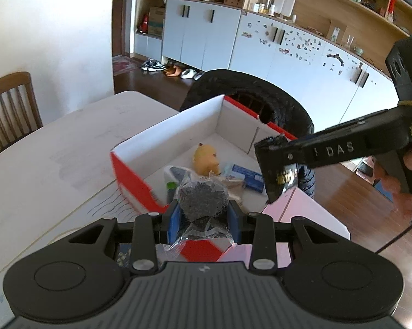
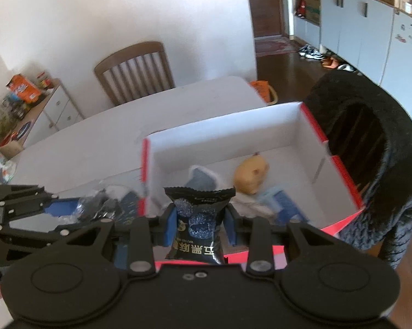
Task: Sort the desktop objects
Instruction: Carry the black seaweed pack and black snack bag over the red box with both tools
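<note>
My left gripper (image 1: pixel 204 216) is shut on a clear packet (image 1: pixel 203 203) with a dark round cake inside, held over the near corner of a red and white box (image 1: pixel 178 126). My right gripper (image 2: pixel 200 224) is shut on a black snack packet (image 2: pixel 199 216) with blue print, at the box's (image 2: pixel 233 126) near rim. Each gripper shows in the other's view: the right gripper (image 1: pixel 273 172) with its black packet (image 1: pixel 286 178), and the left gripper (image 2: pixel 74 209) with its clear packet (image 2: pixel 96 205). In the box lie a yellow toy (image 1: pixel 206 159) (image 2: pixel 251 175), a blue packet (image 1: pixel 247 176) and other wrapped items.
The box stands on a white table (image 1: pixel 55 150). A pink box (image 1: pixel 302 211) lies beside it on the right. A chair draped with a black coat (image 1: pixel 260 96) stands just behind the box. A wooden chair (image 2: pixel 134 68) is at the table's far side. A hand (image 1: pixel 397 189) holds the right gripper's handle.
</note>
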`<control>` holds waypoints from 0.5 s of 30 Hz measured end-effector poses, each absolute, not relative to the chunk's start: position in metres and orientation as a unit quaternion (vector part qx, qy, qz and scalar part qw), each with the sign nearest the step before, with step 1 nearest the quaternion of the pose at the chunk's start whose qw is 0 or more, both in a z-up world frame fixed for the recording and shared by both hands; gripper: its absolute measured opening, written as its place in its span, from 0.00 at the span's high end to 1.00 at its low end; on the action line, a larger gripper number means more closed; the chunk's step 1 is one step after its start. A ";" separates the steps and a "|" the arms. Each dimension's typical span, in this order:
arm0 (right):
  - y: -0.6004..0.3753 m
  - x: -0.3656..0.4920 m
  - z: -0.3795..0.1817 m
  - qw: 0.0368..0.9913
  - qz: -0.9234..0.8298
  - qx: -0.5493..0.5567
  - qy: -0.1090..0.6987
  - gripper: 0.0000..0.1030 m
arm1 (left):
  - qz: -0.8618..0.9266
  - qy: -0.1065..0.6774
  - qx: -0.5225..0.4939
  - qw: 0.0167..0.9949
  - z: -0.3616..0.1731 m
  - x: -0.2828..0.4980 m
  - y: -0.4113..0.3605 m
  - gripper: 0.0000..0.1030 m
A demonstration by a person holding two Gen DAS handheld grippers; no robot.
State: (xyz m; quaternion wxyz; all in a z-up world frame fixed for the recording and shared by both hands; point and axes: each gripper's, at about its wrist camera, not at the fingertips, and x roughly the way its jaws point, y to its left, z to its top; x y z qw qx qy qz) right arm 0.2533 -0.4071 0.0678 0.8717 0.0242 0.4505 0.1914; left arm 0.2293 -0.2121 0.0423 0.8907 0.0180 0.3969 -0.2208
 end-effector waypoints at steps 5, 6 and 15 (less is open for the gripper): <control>-0.431 0.272 0.065 0.874 0.176 0.029 0.453 0.67 | -0.228 0.404 0.028 0.886 0.039 0.244 -0.237 0.66; -0.435 0.276 0.063 0.873 0.174 0.028 0.455 0.67 | -0.229 0.408 0.028 0.883 0.037 0.247 -0.241 0.66; -0.452 0.307 0.043 0.870 0.158 0.017 0.466 0.67 | -0.216 0.437 0.043 0.872 0.015 0.285 -0.272 0.66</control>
